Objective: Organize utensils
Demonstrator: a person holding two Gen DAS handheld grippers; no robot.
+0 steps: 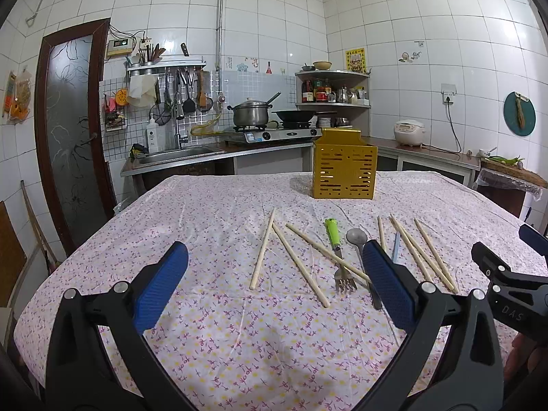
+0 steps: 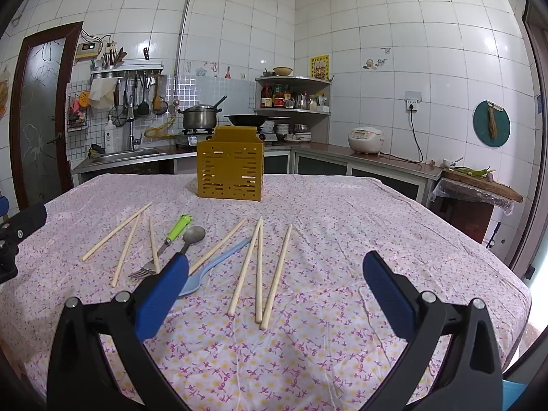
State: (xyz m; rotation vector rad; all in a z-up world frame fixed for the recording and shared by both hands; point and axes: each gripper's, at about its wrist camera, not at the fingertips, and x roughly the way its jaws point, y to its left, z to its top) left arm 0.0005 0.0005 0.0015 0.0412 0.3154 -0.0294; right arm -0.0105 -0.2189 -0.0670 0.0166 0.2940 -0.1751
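A yellow slotted utensil holder (image 1: 344,168) (image 2: 230,167) stands upright at the far middle of the table. Several wooden chopsticks (image 1: 263,248) (image 2: 259,267) lie scattered in front of it. Among them lie a green-handled fork (image 1: 337,251) (image 2: 167,239), a metal spoon (image 1: 358,239) (image 2: 193,234) and a light blue plastic spoon (image 2: 212,265). My left gripper (image 1: 274,257) is open and empty above the near table, in front of the left chopsticks. My right gripper (image 2: 274,267) is open and empty above the right chopsticks. The right gripper also shows in the left wrist view (image 1: 507,274).
The table (image 1: 239,342) (image 2: 376,233) has a pink floral cloth. Behind it are a counter with a sink (image 1: 178,154), a stove with a pot (image 1: 251,113) and a wok, a corner shelf (image 2: 294,96) and a rice cooker (image 2: 365,139). A door (image 1: 73,130) stands at left.
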